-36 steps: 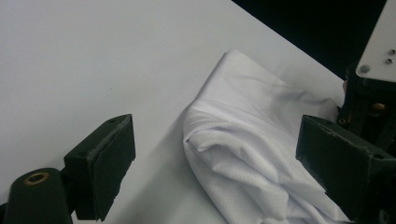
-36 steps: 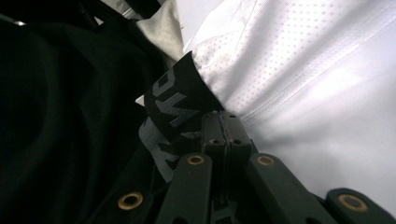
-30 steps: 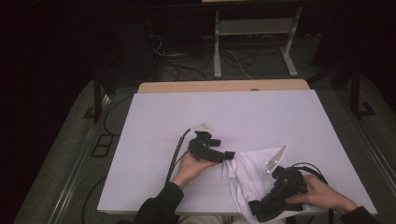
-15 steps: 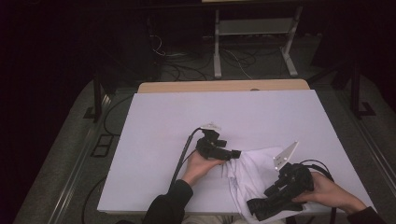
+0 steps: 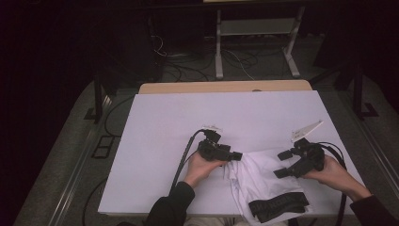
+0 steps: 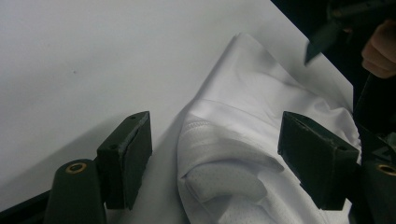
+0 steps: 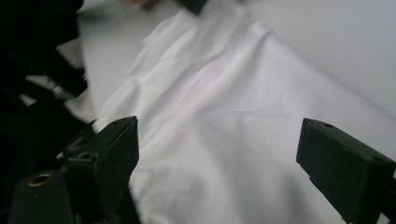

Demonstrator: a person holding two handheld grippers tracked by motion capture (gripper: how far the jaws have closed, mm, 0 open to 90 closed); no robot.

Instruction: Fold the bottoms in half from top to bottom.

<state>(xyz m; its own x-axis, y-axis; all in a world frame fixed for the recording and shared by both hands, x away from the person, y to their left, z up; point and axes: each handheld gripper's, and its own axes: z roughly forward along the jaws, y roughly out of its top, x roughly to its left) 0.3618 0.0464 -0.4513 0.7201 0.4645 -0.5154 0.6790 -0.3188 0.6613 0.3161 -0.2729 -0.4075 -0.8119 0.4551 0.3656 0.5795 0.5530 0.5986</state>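
Note:
A white garment [image 5: 263, 181] lies crumpled at the table's near edge, with a black band [image 5: 277, 205] on its near end. My left gripper [image 5: 237, 155] rests at the garment's left edge. Its jaws have just been closing, and in the left gripper view [image 6: 219, 158] a folded mesh-textured hem [image 6: 224, 154] lies between them with neither pad pressing on it. My right gripper [image 5: 283, 164] hovers over the garment's right side. Its jaws have just been opening and stand wide apart [image 7: 215, 172] above smooth white cloth [image 7: 224, 121], with nothing gripped.
The white table cover [image 5: 235, 117] stretches bare beyond the garment to a wooden far edge [image 5: 226, 87]. A black cable [image 5: 183, 160] trails from the left gripper toward the near edge. A metal stand [image 5: 254, 47] and loose cables sit on the dark floor behind.
The right gripper has let go of the cloth, opened, and moved right and up. The raised garment corner has dropped flat. The left gripper has edged right onto the garment's edge.

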